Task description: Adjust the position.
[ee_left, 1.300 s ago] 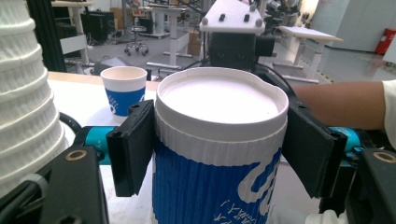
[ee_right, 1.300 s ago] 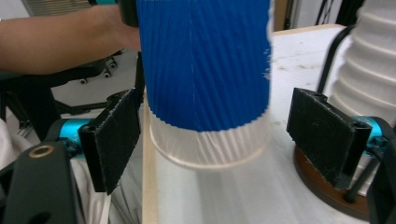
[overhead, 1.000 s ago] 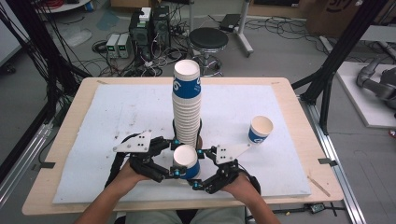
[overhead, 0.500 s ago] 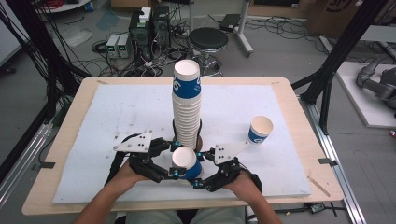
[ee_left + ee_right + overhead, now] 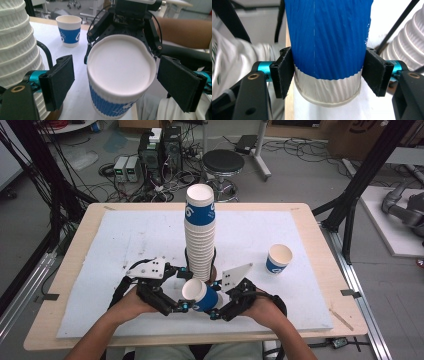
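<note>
Handover seems the reason the blue-and-white ribbed paper cup [image 5: 199,295] hangs tilted above the worktop [image 5: 125,235]: the right gripper [image 5: 216,306] pinches its base while the left gripper [image 5: 181,306] (jaws just opened) stands spread around its rim.

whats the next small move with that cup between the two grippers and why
Probably lift the cup away with the right gripper, toward the lone cup. Its pads clamp the cup's base, while the left gripper has just opened, its pads standing clear of the rim beside the tall stack.
</note>
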Demonstrator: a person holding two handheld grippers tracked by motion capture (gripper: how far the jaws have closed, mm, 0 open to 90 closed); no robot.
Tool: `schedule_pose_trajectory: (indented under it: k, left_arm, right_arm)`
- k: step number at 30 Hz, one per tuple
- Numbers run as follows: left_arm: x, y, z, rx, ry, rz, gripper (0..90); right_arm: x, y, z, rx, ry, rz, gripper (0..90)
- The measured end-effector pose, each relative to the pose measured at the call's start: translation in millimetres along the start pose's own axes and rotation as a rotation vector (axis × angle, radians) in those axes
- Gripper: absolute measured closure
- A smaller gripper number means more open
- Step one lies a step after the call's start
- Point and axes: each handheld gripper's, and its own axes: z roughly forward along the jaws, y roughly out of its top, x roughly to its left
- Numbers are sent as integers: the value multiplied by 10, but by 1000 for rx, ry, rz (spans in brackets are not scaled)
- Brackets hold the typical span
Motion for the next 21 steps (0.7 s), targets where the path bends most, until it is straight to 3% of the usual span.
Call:
schedule_pose_trajectory:
  k: [2, 10, 13, 17, 21]
  left_arm:
    - [3, 33, 7, 26, -1, 7, 143]
    - [36, 50, 131, 144, -13, 13, 147]
    - [50, 35, 163, 164, -17, 2, 153]
    - [49, 27, 175, 204, -49, 27, 304]
    - [65, -1, 160, 185, -56, 20, 319]
  right_arm:
    - [-5, 56, 6, 65, -9, -15, 318]
    - [-24, 260, 53, 224, -6, -51, 316]
    - [-11, 295, 71, 236, 6, -56, 314]
    - [-2, 299, 96, 251, 10, -67, 313]
    - [-12, 270, 97, 242, 12, -60, 315]
